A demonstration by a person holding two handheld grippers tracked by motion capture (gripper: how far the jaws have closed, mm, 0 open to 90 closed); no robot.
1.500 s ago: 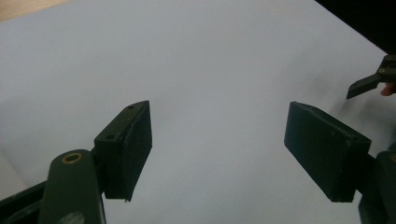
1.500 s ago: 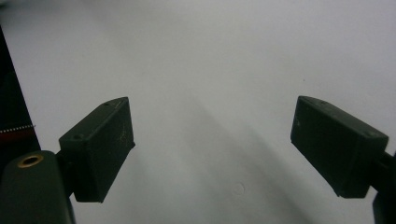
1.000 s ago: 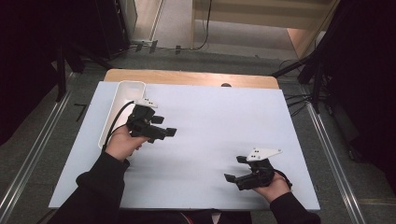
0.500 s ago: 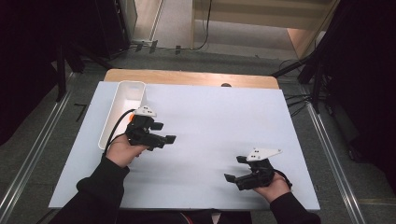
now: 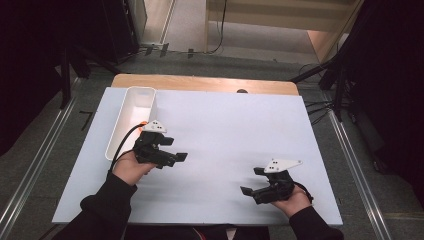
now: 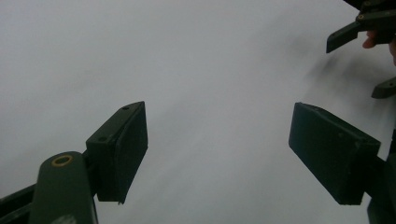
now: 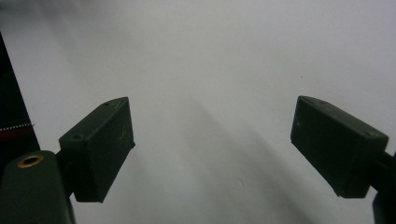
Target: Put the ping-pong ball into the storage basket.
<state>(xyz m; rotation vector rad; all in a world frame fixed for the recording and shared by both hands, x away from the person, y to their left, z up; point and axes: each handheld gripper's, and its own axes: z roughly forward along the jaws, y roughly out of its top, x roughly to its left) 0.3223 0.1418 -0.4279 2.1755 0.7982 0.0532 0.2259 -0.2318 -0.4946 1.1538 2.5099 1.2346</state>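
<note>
Bare table (image 5: pixel 225 125) centre; white bin (image 5: pixel 131 120) far-left.

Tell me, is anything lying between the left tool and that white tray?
Nothing visible does. The left tool hangs open just right of the white tray, with bare white table around it. An orange bit shows at the tray's rim; I cannot tell what.

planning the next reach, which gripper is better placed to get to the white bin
Left. The left gripper sits open right beside the white bin; the right gripper is across the table.
</note>
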